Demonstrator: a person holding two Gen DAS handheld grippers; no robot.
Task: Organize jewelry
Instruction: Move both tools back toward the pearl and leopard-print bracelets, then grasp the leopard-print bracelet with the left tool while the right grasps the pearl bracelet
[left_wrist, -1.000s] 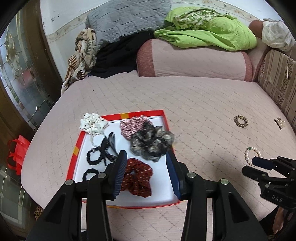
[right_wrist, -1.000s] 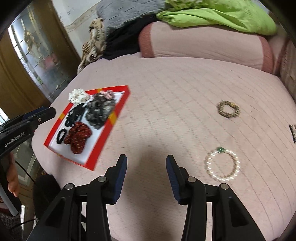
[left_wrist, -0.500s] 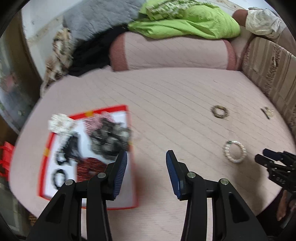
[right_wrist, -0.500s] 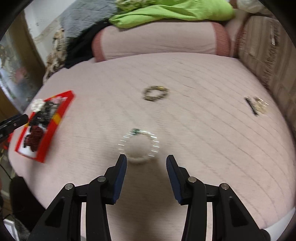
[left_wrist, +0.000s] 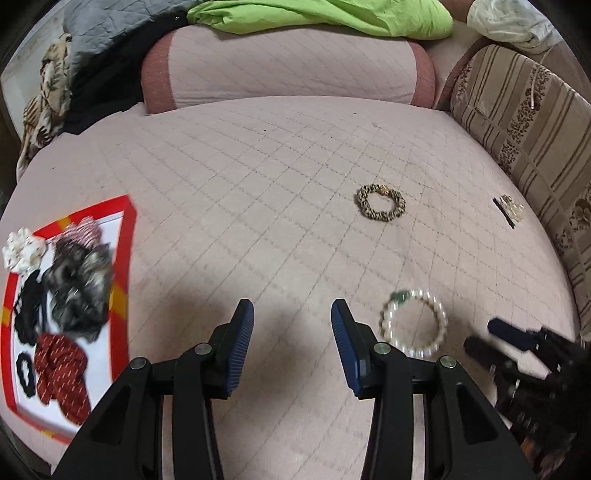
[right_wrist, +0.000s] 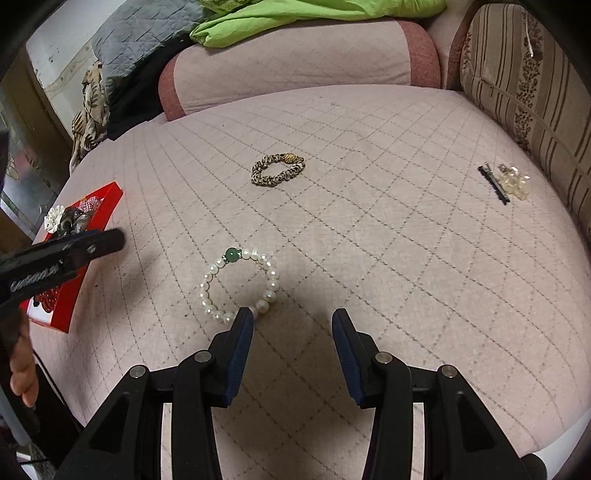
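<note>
both grippers, left (left_wrist: 291, 325) and right (right_wrist: 291, 332), gape empty; right hangs beside the pearl bracelet (right_wrist: 239, 284), likely to grab it.

Dim indoor light; soft shadows; edges blurred, fisheye-bent.

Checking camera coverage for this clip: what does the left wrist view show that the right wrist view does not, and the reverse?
Left wrist only: the red tray seen from above, with its dark red scrunchie and small black hair tie plain to see. Right wrist only: a bare hand at the left edge, and the hair clip sharp beside a clear ornament. Both: the pearl bracelet with a green bead, the leopard scrunchie, the pink quilted bed cover, and open, empty jaws.
</note>
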